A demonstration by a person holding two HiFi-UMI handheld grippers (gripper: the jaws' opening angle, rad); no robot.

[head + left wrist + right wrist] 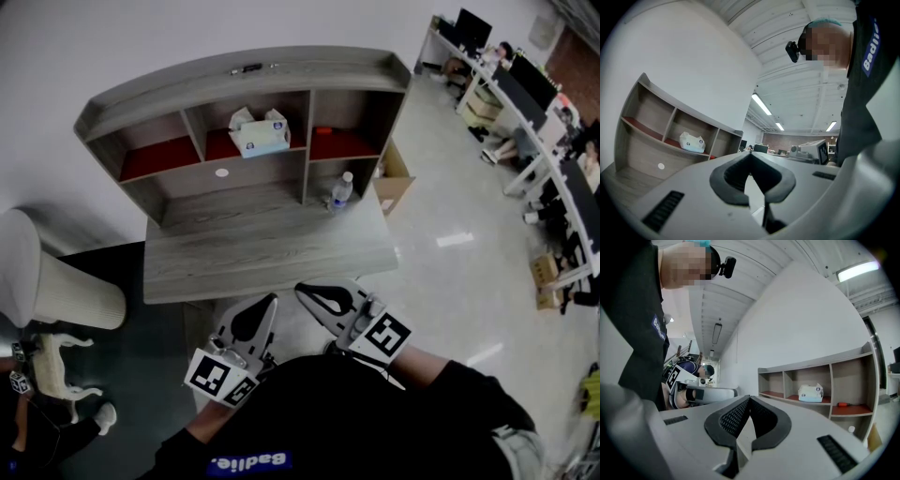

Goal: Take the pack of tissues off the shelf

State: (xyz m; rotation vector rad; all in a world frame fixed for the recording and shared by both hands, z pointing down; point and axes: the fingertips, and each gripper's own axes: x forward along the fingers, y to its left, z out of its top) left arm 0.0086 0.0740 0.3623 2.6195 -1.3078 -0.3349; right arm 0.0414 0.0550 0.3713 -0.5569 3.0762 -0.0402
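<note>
The pack of tissues (260,132), white with a pale blue side, sits in the middle upper compartment of the grey wooden shelf (244,75) at the back of the desk (262,253). It also shows far off as the pack of tissues (692,142) and the pack of tissues (810,393) in the two gripper views. My left gripper (270,302) and right gripper (304,291) are held close to the person's body, below the desk's front edge, tips pointing at the shelf. Both are shut with nothing between the pads, well short of the pack.
A water bottle (340,191) stands on the desk under the right compartment, which holds a red-handled tool (322,130). A small white disc (221,172) marks the shelf's back panel. A cardboard box (394,183) sits right of the desk; a white ribbed cylinder (56,281) stands at left.
</note>
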